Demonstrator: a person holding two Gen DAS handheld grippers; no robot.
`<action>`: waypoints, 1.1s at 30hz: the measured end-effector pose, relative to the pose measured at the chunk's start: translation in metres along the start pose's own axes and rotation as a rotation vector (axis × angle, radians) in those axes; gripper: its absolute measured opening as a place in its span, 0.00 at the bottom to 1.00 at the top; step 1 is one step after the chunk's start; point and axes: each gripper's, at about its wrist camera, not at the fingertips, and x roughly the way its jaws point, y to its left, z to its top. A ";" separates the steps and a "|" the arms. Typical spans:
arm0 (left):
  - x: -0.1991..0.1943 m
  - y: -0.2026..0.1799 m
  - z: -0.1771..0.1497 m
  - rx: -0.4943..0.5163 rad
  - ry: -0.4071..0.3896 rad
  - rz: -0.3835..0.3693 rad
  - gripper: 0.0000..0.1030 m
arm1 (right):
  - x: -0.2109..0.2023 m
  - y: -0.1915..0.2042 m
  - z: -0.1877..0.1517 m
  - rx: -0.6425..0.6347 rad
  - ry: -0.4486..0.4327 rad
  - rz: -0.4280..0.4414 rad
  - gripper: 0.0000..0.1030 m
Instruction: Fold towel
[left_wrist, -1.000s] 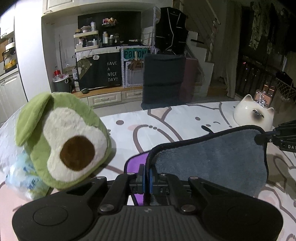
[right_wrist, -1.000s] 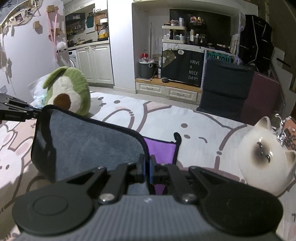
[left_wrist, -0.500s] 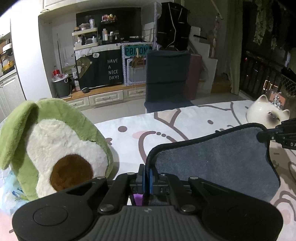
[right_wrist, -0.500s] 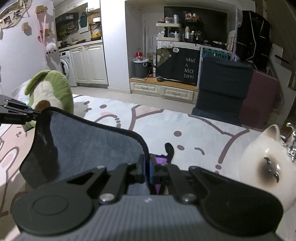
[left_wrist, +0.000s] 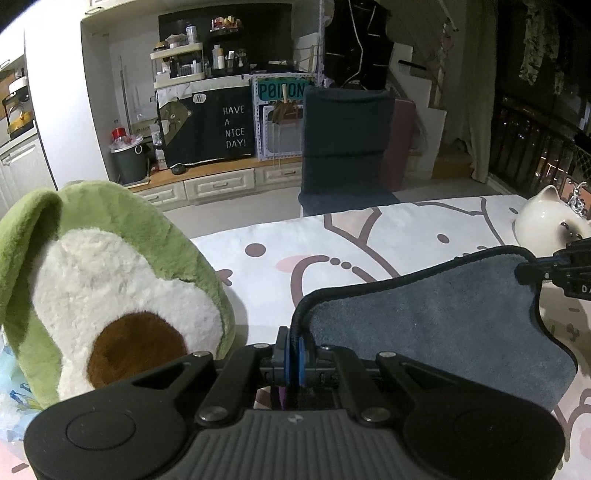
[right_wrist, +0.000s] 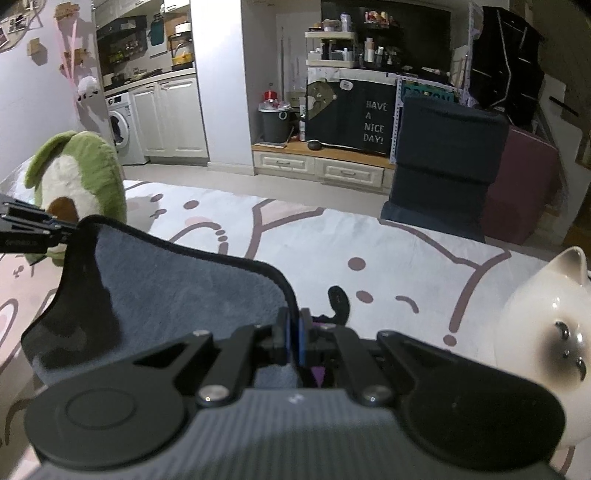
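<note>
Towel (left_wrist: 436, 325) edge lifted higher | both tongs clamped | avocado plush (left_wrist: 99, 288) nr L

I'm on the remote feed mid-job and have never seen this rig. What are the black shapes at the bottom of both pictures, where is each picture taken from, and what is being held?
No robot arm here: a person holds a two-finger tool in each hand, with a fisheye camera on each looking forward along its fingers. The black shapes at the bottom are the tools' own bodies.

In the left wrist view, the left tool is shut on one corner of the grey towel. In the right wrist view, the right tool is shut on the other corner, so the black-trimmed towel edge hangs raised between them. Each tool shows at the edge of the other's picture.

Below is a cartoon-print cover. An avocado plush sits to the left, a white cat figure to the right. A bit of purple shows under the tools; I cannot tell what it is.
</note>
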 end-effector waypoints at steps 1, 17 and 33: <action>0.001 0.000 -0.001 -0.004 0.000 0.002 0.09 | 0.001 0.000 0.000 0.005 0.001 -0.002 0.05; 0.004 -0.001 -0.015 -0.071 0.103 0.033 1.00 | 0.003 -0.002 -0.006 0.145 0.079 0.035 1.00; -0.015 -0.013 -0.012 -0.111 0.105 0.057 1.00 | -0.011 0.009 -0.005 0.150 0.087 0.001 1.00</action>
